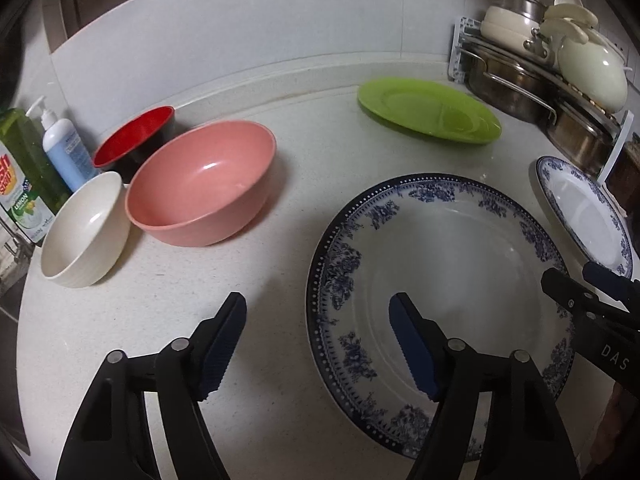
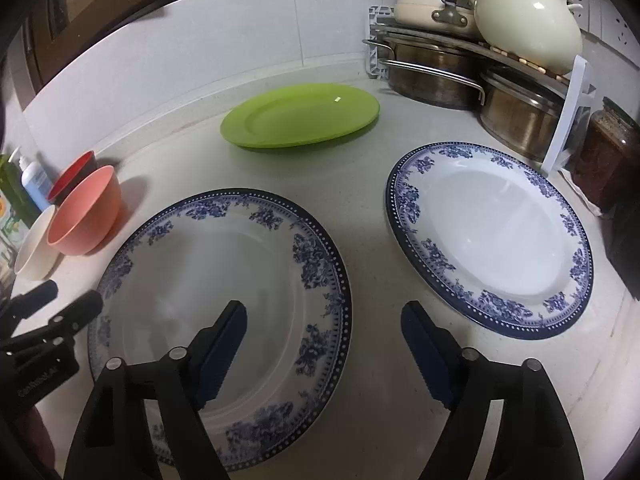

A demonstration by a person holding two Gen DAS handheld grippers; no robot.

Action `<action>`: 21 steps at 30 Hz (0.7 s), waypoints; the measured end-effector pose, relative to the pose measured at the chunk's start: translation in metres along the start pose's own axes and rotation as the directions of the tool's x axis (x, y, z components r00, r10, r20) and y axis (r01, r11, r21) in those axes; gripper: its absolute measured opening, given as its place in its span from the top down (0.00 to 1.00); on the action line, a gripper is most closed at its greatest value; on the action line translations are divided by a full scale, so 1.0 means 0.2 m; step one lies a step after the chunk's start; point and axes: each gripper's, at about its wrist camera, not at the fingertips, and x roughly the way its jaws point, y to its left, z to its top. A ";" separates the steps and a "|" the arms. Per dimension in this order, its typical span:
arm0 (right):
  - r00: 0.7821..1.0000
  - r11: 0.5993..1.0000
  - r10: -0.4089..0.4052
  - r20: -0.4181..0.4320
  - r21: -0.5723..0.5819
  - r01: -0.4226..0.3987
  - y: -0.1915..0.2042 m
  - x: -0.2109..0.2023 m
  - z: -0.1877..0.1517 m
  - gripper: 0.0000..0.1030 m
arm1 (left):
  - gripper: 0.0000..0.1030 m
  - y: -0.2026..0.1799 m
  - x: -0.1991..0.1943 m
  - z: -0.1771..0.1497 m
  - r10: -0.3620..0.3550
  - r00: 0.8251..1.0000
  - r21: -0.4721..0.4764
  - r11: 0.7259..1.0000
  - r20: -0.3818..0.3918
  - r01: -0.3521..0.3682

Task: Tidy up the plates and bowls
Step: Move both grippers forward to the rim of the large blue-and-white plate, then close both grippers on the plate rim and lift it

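Below, left gripper (image 1: 318, 312) wide across near blue-patterned plate (image 1: 440, 248) left rim, right gripper (image 2: 324, 320) wide across its right rim, nothing held, pink bowl (image 1: 204, 188) centre left

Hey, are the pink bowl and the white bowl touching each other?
Cannot tell. In the left wrist view the white bowl and the pink bowl meet rim to side with no counter visible between them, but that could be overlap.

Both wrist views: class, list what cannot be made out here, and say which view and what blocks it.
- Red bowl: left view, lower part behind pink bowl and white bowl.
- Near rim of big plate: right view, under right gripper.
- Second blue plate: left view, cut by the edge and the right gripper.
- Bottle labels: left view, too small and distorted to read fully.
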 end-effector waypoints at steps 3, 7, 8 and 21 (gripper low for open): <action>1.000 1.000 0.002 -0.011 -0.005 -0.003 0.00 0.02 0.00 0.28 | 0.35 -0.02 0.03 0.00 -0.010 1.000 0.004 1.000 -0.017 0.010; 1.000 1.000 0.007 -0.024 -0.004 -0.007 -0.01 0.04 0.00 0.32 | 0.42 -0.03 0.05 0.00 -0.022 0.999 0.011 1.000 -0.031 0.023; 1.000 1.000 0.010 -0.028 -0.005 -0.010 -0.01 0.05 0.00 0.33 | 0.44 -0.03 0.06 0.00 -0.023 0.999 0.012 1.000 -0.034 0.023; 0.997 1.000 0.025 -0.069 -0.014 -0.026 -0.01 0.09 0.01 0.52 | 0.65 -0.03 0.10 -0.01 -0.048 0.997 0.004 0.999 -0.066 0.048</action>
